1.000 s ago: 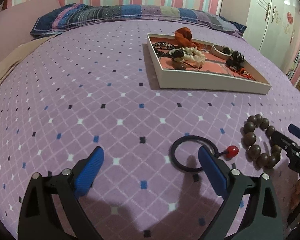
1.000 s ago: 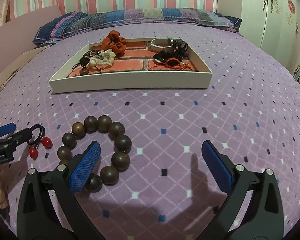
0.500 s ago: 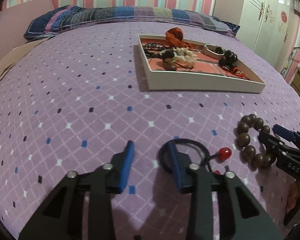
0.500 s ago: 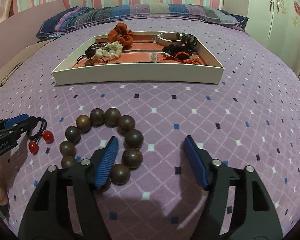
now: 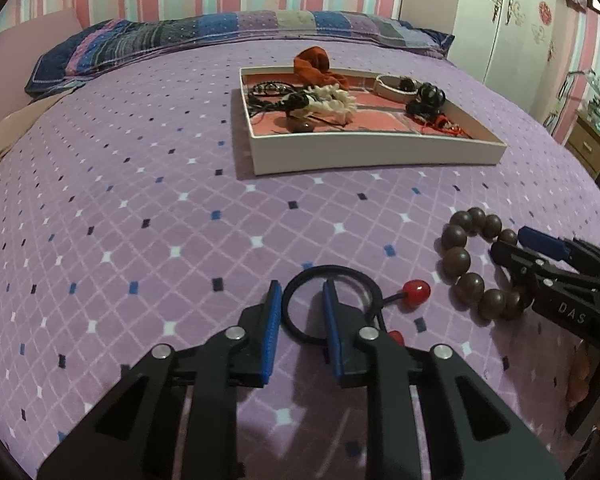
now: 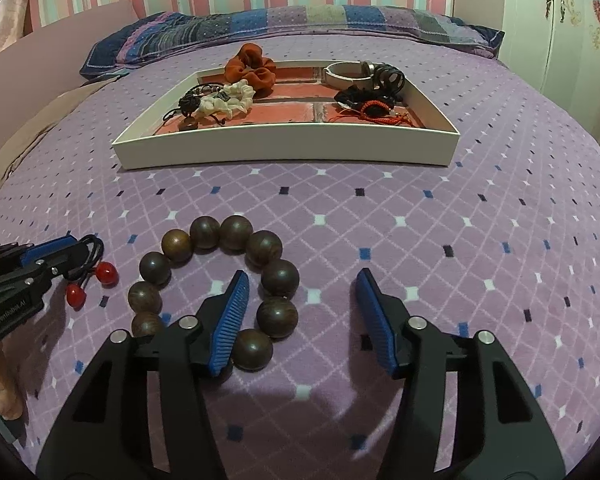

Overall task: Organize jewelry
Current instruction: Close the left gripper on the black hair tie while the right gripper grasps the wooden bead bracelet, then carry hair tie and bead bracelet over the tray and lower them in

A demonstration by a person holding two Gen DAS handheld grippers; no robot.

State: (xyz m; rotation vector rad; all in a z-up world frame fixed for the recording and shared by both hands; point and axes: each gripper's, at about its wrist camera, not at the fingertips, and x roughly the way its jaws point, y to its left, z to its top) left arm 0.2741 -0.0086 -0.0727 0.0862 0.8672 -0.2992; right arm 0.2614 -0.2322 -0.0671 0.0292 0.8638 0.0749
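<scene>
A black hair tie (image 5: 352, 276) with red beads (image 5: 417, 292) lies on the purple bedspread. My left gripper (image 5: 299, 304) straddles the left side of its loop, jaws narrowly apart, the cord between the pads. It also shows in the right wrist view (image 6: 56, 254), with the hair tie (image 6: 94, 252). A brown wooden bead bracelet (image 6: 216, 280) lies to its right. My right gripper (image 6: 302, 300) is open, its left finger inside the bracelet ring, its right finger outside, around the near-right beads. The bracelet also shows in the left wrist view (image 5: 460, 260).
A white tray (image 6: 284, 148) with a brick-patterned floor stands further back. It holds an orange scrunchie (image 6: 252, 66), a cream scrunchie (image 6: 230, 102), black ties, a white bangle (image 6: 346, 74) and a red cord (image 6: 374, 112). Pillows (image 6: 260, 20) lie at the headboard; a wardrobe (image 5: 512, 20) stands right.
Both grippers have narrowed. The left one moved forward and closed around the side of the hair tie loop. The right one moved over the bracelet's near-right beads.
</scene>
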